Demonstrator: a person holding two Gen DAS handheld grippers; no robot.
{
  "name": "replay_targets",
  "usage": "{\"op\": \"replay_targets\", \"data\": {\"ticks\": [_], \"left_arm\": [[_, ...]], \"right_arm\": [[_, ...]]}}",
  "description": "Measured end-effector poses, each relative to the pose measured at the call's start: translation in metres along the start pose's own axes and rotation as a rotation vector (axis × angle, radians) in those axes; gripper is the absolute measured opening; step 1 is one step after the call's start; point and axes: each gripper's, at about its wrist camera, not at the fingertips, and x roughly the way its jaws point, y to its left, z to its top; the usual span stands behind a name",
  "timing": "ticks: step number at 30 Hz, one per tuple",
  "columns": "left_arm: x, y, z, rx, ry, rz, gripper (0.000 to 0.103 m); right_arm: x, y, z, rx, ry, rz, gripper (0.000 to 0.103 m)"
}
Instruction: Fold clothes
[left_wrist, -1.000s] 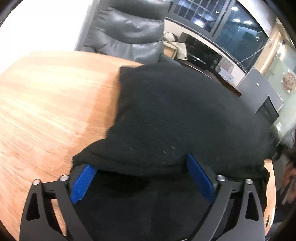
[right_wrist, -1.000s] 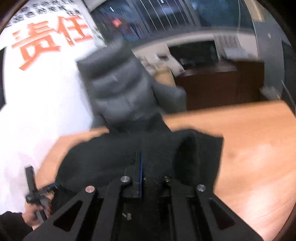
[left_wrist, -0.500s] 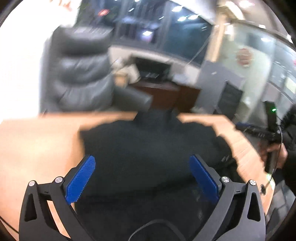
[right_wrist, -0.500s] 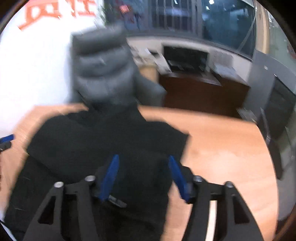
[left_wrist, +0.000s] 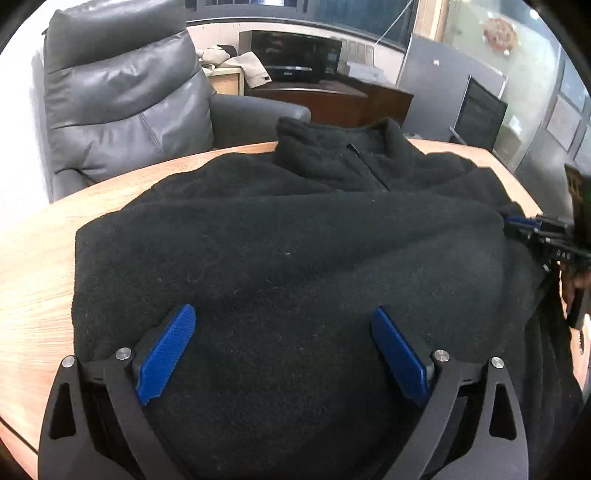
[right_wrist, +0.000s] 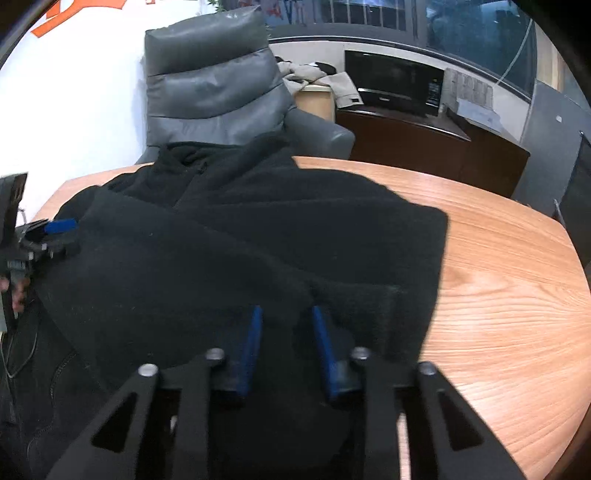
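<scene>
A black fleece jacket (left_wrist: 295, 236) lies folded on the wooden table (left_wrist: 33, 266), collar and zip at the far side. My left gripper (left_wrist: 282, 325) is wide open just above its near edge, holding nothing. In the right wrist view the same jacket (right_wrist: 240, 251) covers the left half of the table (right_wrist: 517, 295). My right gripper (right_wrist: 286, 325) stands over the jacket's near right part, its blue pads (right_wrist: 255, 339) a narrow gap apart with dark fleece between them; whether they grip it is unclear. Each gripper shows at the other view's edge, the right one (left_wrist: 524, 225) and the left one (right_wrist: 55, 229).
A grey leather armchair (left_wrist: 122, 103) stands right behind the table. A dark sideboard with a black monitor (right_wrist: 395, 85) and piled clothes lies further back. A grey cabinet (left_wrist: 436, 85) is at the right. The table's right half shows bare wood.
Both grippers pulled back and levelled off. The right gripper went from shut on the fleece to open, and now its pads stand closer together. The jacket's lower part now lies folded over.
</scene>
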Motion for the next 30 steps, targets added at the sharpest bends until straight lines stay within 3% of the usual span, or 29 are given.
{"op": "replay_targets", "data": {"ticks": [1, 3, 5, 6, 8, 10, 13, 22, 27, 30], "left_arm": [[-0.003, 0.0, 0.004, -0.009, 0.003, -0.01, 0.099], [-0.013, 0.001, 0.019, -0.031, -0.031, -0.049, 0.099], [-0.025, 0.006, 0.029, -0.044, -0.083, -0.055, 0.101], [-0.023, 0.012, 0.034, -0.063, -0.085, -0.053, 0.103], [0.0, 0.026, 0.039, -0.12, -0.021, -0.048, 0.103], [0.023, 0.035, 0.036, -0.128, 0.037, -0.028, 0.102], [0.029, 0.024, 0.026, -0.023, 0.02, 0.045, 0.102], [0.015, 0.017, 0.013, -0.021, 0.006, 0.065, 0.102], [-0.039, 0.018, 0.008, -0.101, -0.038, 0.024, 0.102], [-0.099, 0.024, -0.019, -0.14, -0.068, 0.064, 0.102]], "right_arm": [[-0.001, 0.0, 0.004, -0.005, 0.013, -0.016, 0.023], [-0.009, 0.011, 0.018, -0.046, 0.003, -0.073, 0.033], [-0.018, 0.022, 0.036, -0.066, -0.086, -0.056, 0.075], [-0.019, 0.025, 0.044, -0.068, -0.122, -0.046, 0.079], [-0.003, 0.018, 0.057, -0.03, -0.105, -0.05, 0.079], [0.026, 0.003, 0.059, 0.027, -0.033, -0.072, 0.078], [0.051, -0.012, 0.048, 0.054, 0.002, -0.104, 0.072], [0.054, -0.018, 0.041, 0.032, -0.007, -0.125, 0.073], [0.051, -0.02, 0.051, -0.004, 0.024, -0.167, 0.074], [-0.015, -0.01, 0.03, -0.029, -0.05, -0.078, 0.074]]}}
